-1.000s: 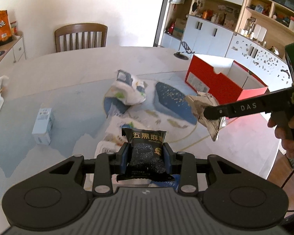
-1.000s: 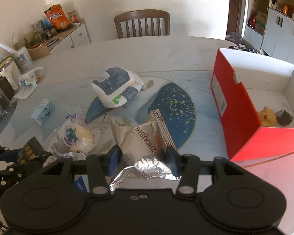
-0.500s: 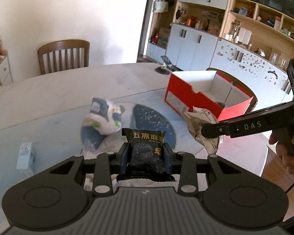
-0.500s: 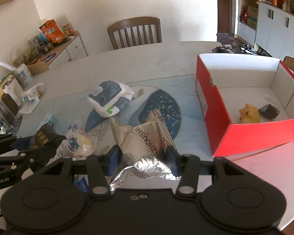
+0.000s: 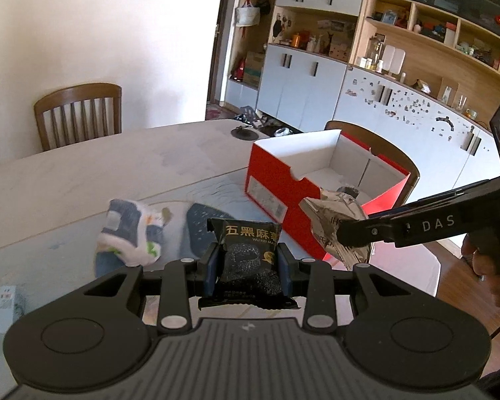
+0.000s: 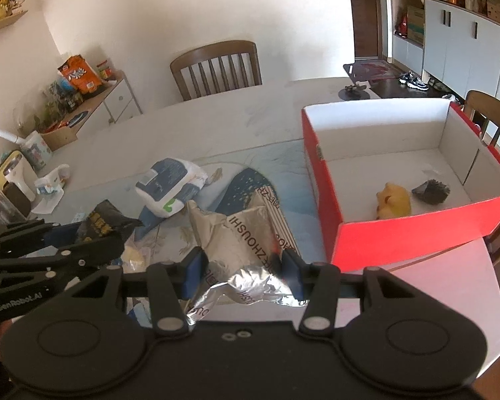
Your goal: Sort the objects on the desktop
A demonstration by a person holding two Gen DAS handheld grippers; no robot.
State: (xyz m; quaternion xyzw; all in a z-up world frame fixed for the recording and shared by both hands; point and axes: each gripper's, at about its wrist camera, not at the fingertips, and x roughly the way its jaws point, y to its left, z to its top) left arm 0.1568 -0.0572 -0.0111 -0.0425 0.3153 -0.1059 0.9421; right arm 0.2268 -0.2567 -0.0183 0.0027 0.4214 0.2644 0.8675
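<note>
My left gripper is shut on a small black snack packet with gold lettering, held above the table. In the right wrist view that packet shows at the left with the left gripper. My right gripper is shut on a crumpled silver foil packet. From the left wrist view the foil packet hangs in front of the red box. The open red box with white inside holds a yellow toy and a dark spiky object.
A blue and white tissue pack lies mid-table on a blue patterned mat. A small white carton stands at the left. Wooden chairs stand beyond the table. A sideboard with snacks is at the far left.
Both grippers have risen with their packets and swung toward the red box, which now shows more of its inside. The grips look unchanged.
</note>
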